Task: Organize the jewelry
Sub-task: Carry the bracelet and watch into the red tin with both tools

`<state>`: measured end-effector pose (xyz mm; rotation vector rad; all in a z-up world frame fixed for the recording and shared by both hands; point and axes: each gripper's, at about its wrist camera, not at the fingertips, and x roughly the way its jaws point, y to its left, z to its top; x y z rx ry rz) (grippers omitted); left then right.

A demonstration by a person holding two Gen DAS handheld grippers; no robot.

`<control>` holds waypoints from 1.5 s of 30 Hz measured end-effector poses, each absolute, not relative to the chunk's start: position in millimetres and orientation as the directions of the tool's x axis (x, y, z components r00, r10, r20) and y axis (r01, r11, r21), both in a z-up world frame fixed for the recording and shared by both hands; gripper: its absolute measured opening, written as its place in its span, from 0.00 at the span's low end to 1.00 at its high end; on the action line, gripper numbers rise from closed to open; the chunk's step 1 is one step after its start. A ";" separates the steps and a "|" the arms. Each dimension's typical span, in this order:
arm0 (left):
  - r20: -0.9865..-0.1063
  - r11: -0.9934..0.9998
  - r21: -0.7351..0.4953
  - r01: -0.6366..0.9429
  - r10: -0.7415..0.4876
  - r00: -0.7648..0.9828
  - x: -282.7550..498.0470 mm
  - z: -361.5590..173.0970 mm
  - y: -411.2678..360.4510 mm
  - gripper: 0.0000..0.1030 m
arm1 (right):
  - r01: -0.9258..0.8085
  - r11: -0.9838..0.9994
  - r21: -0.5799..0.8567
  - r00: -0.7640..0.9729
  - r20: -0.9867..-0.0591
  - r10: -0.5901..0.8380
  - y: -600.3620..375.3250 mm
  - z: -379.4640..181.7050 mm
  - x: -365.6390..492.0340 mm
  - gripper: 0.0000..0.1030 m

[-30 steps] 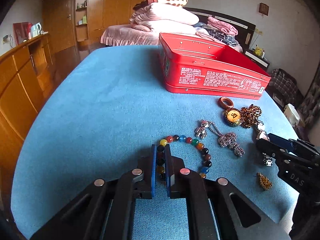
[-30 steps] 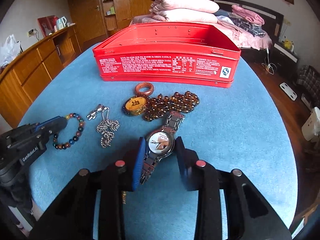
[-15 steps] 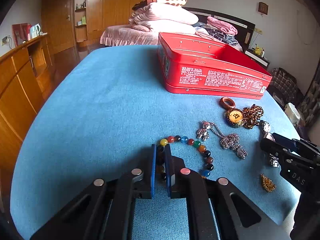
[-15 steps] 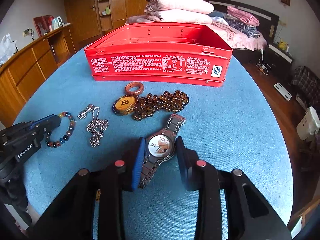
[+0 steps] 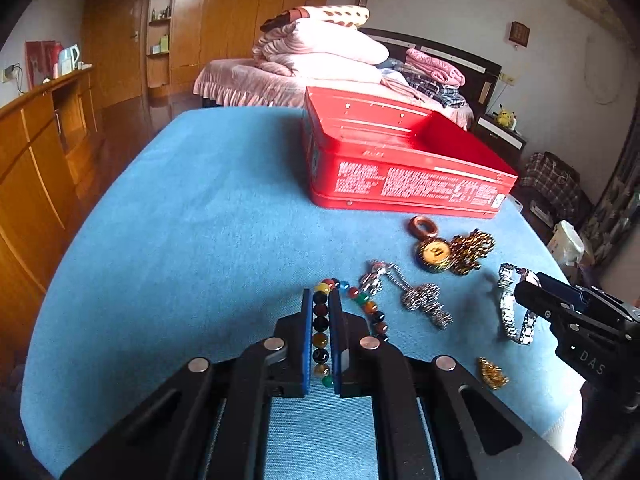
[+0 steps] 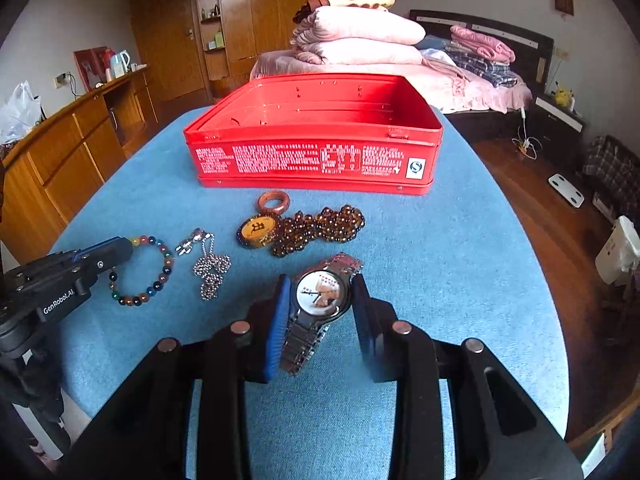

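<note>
Steel watch (image 6: 320, 294) between right tool (image 6: 318, 312) fingers — lifted off blue cloth (image 6: 440, 264)

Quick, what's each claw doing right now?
Left gripper: closed on the beaded bracelet.
Right gripper: closed on the wristwatch.

Bedroom interior, daylit, wood-panelled.

Upper left: wooden wardrobe wall (image 6: 256, 12) with open shelf niche; low wooden sideboard (image 6: 68, 148) along the left edge carrying an electric kettle (image 6: 120, 62). Upper centre: bed (image 6: 460, 84) stacked with folded quilts (image 6: 360, 36), dark headboard (image 6: 488, 30) against the white wall (image 5: 460, 4). Right: glossy wood floor (image 6: 552, 224).
</note>
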<state>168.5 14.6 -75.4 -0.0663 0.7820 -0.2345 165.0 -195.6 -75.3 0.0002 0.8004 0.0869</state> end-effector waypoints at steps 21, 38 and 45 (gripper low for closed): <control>-0.592 0.959 -0.155 0.239 -0.284 0.754 176.2 -19.8 -8.4 0.07 | -0.079 0.997 0.022 0.762 -0.643 0.074 -210.0 -29.7 173.2 0.29; -0.546 0.958 -0.134 0.254 -0.285 0.788 241.3 26.2 -36.8 0.07 | -0.111 0.994 0.010 0.804 -0.587 0.096 -218.6 19.5 227.3 0.29; -0.570 0.964 -0.118 0.240 -0.263 0.778 280.1 23.6 -47.9 0.07 | -0.113 0.993 0.026 0.803 -0.586 0.107 -223.7 23.7 262.9 0.29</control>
